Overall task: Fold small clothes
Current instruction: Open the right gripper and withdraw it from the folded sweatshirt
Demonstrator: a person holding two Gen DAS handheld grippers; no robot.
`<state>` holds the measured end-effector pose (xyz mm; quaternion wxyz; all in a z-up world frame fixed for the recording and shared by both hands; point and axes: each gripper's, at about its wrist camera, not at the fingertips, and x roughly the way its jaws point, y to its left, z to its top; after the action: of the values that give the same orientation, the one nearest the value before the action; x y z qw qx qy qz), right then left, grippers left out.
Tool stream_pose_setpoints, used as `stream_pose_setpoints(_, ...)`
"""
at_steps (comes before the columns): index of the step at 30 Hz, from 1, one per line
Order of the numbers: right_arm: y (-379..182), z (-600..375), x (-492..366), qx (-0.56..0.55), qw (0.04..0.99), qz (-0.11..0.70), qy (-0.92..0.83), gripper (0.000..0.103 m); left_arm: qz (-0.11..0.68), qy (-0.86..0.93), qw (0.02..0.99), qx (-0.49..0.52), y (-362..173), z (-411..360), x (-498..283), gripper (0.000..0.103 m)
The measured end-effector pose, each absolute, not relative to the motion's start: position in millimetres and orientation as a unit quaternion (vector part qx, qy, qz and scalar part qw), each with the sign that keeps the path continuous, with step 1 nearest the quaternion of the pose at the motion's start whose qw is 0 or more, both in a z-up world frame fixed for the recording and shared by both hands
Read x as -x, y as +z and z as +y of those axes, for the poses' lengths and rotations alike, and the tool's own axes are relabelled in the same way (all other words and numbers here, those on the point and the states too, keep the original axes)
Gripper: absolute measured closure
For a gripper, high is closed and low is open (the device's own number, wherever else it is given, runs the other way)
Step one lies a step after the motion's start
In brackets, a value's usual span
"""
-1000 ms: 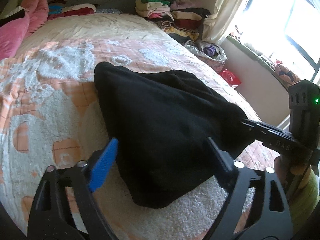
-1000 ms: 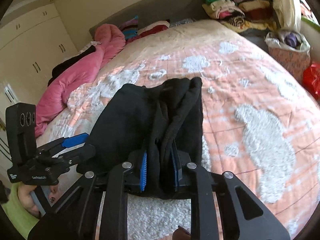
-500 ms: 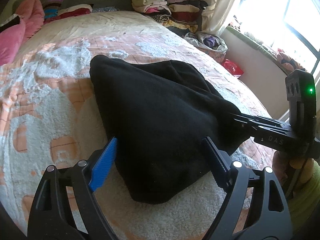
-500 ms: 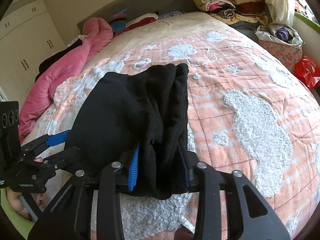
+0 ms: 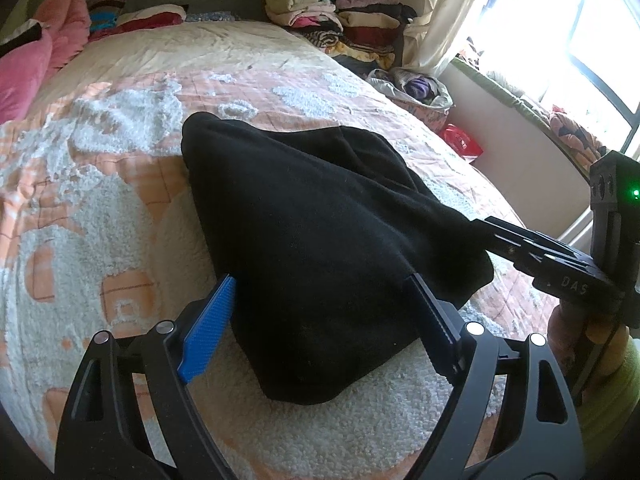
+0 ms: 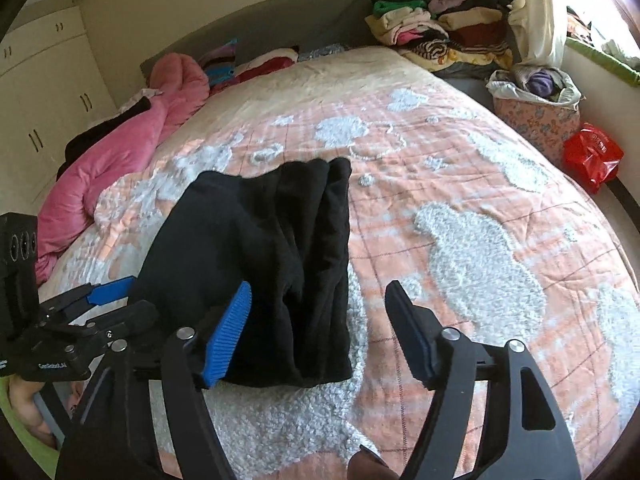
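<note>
A black fleece garment point(image 5: 320, 240) lies folded over on the orange and white bedspread point(image 5: 100, 208). It also shows in the right wrist view point(image 6: 272, 264). My left gripper point(image 5: 320, 292) is open, its fingers wide apart on either side of the garment's near edge. My right gripper point(image 6: 320, 312) is open over the garment's near right corner, with the cloth lying flat below it. In the left wrist view the right gripper point(image 5: 500, 232) is at the garment's right edge, its tips hidden behind the cloth. In the right wrist view the left gripper point(image 6: 120, 300) is at the garment's left edge.
A pink blanket point(image 6: 132, 152) lies along the bed's far left side. Stacks of folded clothes point(image 6: 432, 28) stand at the head of the bed. A floral bag of clothes point(image 6: 536, 104) and a red bag point(image 6: 592, 152) sit on the floor at the right.
My right gripper has opened and let go of the black garment, which now lies flat on the bed. My left gripper has stayed open at the near edge.
</note>
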<state>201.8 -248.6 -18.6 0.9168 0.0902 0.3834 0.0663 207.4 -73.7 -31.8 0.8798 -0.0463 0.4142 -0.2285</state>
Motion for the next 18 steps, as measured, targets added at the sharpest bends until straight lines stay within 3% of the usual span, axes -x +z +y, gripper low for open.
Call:
stream_pose_setpoints(6, 4, -246, -218, -0.087, 0.925, 0.361, 0.074, 0.030, 0.400, -0.225, 0.887, 0.052, -25, -72, -204, 0.024)
stream_pose_setpoints(9, 14, -235, -246, -0.066, 0.924, 0.366, 0.091, 0.032, 0.378, -0.212, 0.900, 0.054, -18, -68, -201, 0.016)
stream_pose_setpoints(18, -26, -226, -340, -0.041, 0.888, 0.457, 0.038, 0.037, 0.387, -0.189, 0.900, 0.071, -30, -50, -216, 0.014)
